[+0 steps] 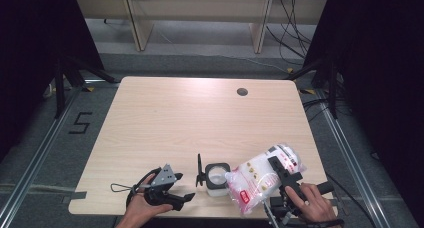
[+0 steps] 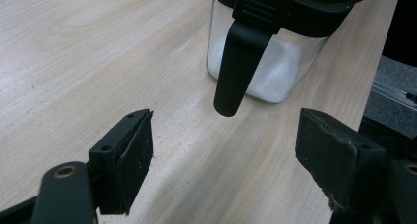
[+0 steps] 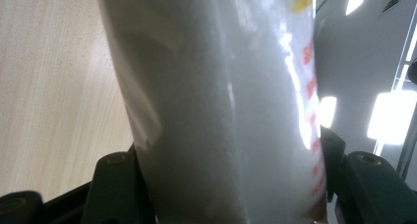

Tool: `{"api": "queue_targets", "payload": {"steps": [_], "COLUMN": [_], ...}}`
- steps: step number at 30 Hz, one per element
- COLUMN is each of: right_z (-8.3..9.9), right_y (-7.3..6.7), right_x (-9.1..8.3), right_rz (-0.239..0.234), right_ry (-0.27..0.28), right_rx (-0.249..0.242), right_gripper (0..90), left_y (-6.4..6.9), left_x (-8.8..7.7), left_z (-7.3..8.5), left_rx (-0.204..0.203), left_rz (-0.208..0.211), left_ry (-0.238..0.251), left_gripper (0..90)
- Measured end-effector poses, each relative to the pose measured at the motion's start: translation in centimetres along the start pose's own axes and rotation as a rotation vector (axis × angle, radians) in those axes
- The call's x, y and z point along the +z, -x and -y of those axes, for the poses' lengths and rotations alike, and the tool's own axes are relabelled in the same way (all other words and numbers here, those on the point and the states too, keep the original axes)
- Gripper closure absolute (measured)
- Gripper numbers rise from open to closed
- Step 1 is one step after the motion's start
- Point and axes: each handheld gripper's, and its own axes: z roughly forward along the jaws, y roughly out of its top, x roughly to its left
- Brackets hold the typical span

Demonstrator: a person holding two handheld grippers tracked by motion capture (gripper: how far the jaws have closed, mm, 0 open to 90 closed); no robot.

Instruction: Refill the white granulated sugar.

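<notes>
— Where are the hands?
— Both low at the near edge. The left gripper [image 1: 172, 195] lies nearly flat on the table [image 1: 165, 118], jaws apart and empty, aimed at the jar [image 1: 216, 177].
— And the right?
— The right gripper [image 1: 285, 180] clamps a bag [image 1: 260, 175] of white grains, held over the table's near right corner.
— Which way does the bag run?
— Its long axis slants, the mouth lower and toward the jar. The left gripper view shows grains in the jar [image 2: 275, 62] and a black latch [image 2: 241, 67] hanging down.
</notes>
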Motion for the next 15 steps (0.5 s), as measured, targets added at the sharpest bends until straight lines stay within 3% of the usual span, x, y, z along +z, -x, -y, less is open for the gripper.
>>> {"api": "queue_targets", "payload": {"steps": [2, 12, 13, 14, 15], "right_z": [0.01, 0.0, -0.01, -0.07, -0.04], "right_y": [0.07, 0.12, 0.1, -0.12, -0.14], "right_x": [0.01, -0.07, -0.09, -0.35, -0.29], "right_rz": [0.01, 0.009, 0.008, -0.018, -0.013], "right_ry": [0.007, 0.002, -0.001, -0.038, -0.028], "right_rx": [-0.011, -0.015, -0.011, 0.021, 0.021], "right_gripper": [42.5, 42.5, 42.6, 42.6, 42.5], "left_y": [-0.1, -0.03, -0.09, 0.04, -0.08], "left_x": [0.01, -0.04, -0.05, 0.03, -0.06], "left_z": [-0.02, 0.0, -0.02, 0.02, -0.01], "left_rx": [0.021, 0.001, 0.013, -0.004, 0.009], "left_rz": [-0.003, 0.0, 0.0, -0.003, -0.003], "left_ry": [0.006, -0.004, -0.003, 0.004, -0.01], "left_gripper": [21.9, 21.9, 21.9, 21.9, 21.9]}}
